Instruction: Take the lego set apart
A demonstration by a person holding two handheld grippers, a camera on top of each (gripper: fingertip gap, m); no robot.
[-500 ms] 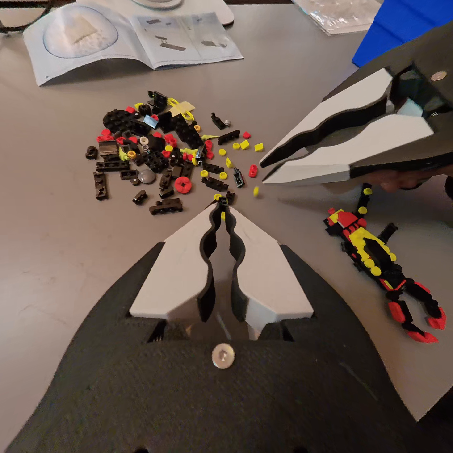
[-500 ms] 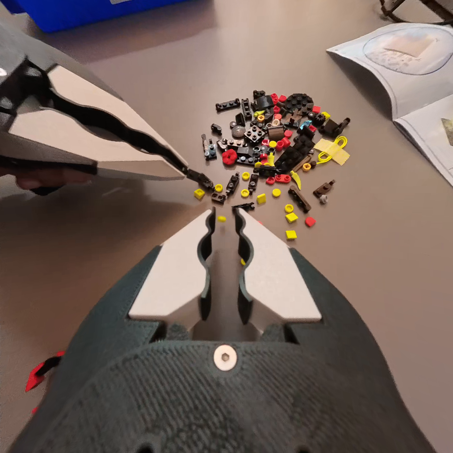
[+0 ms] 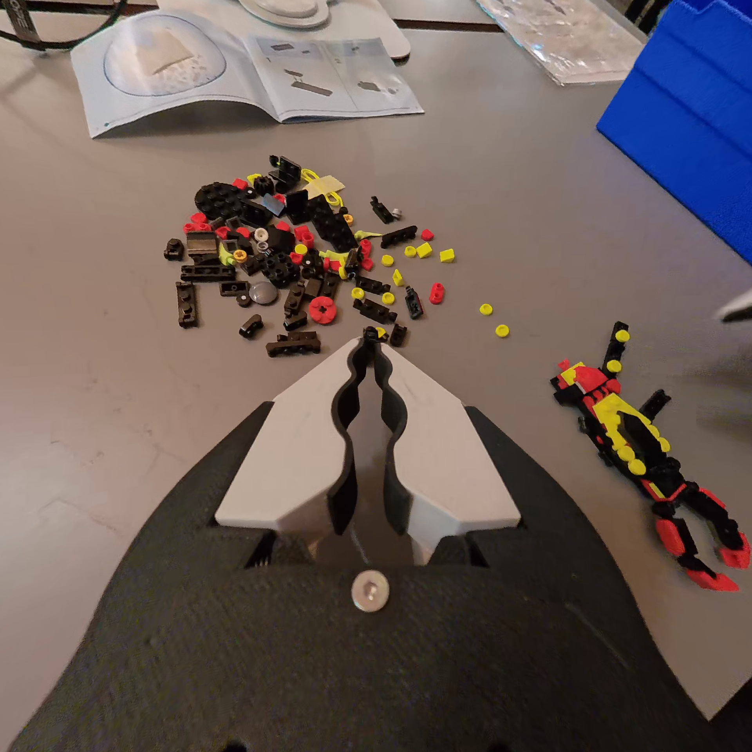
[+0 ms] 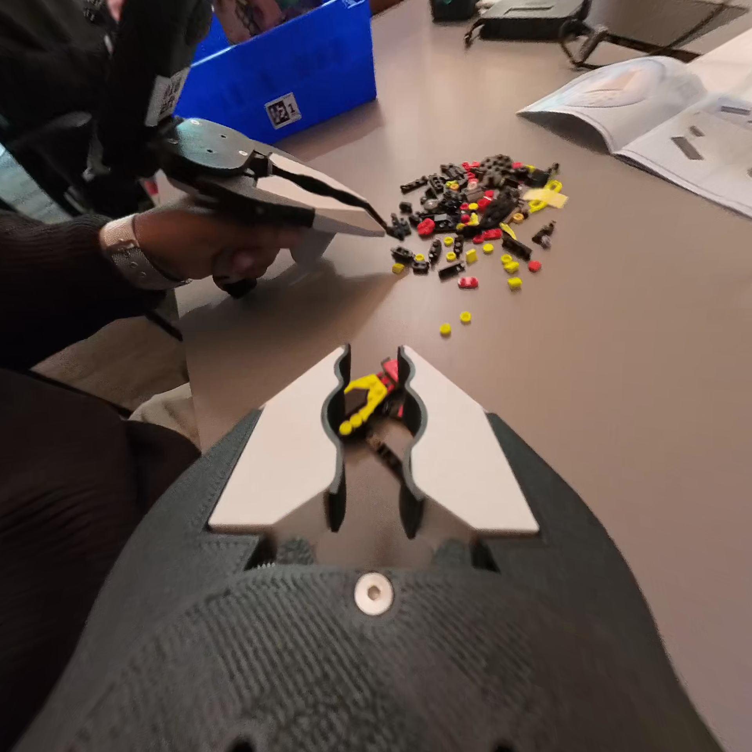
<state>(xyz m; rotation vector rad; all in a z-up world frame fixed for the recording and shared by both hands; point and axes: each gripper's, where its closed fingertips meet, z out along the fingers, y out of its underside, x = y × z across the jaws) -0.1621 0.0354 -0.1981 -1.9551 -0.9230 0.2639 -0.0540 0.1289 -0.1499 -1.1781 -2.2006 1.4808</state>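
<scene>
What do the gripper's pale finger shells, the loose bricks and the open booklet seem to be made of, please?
Finger shells: probably matte printed plastic, flat grey without glare, on a ridged black body.
Loose bricks: hard moulded plastic with a slight sheen; studs show.
Booklet: thin, slightly glossy paper, its pages arching at the fold.

Blue bin: you see a white coded sticker at 11 o'clock.
Booklet: printed pages at 12 o'clock, too small for you to read.
Strap: lettering, blurred.
</scene>
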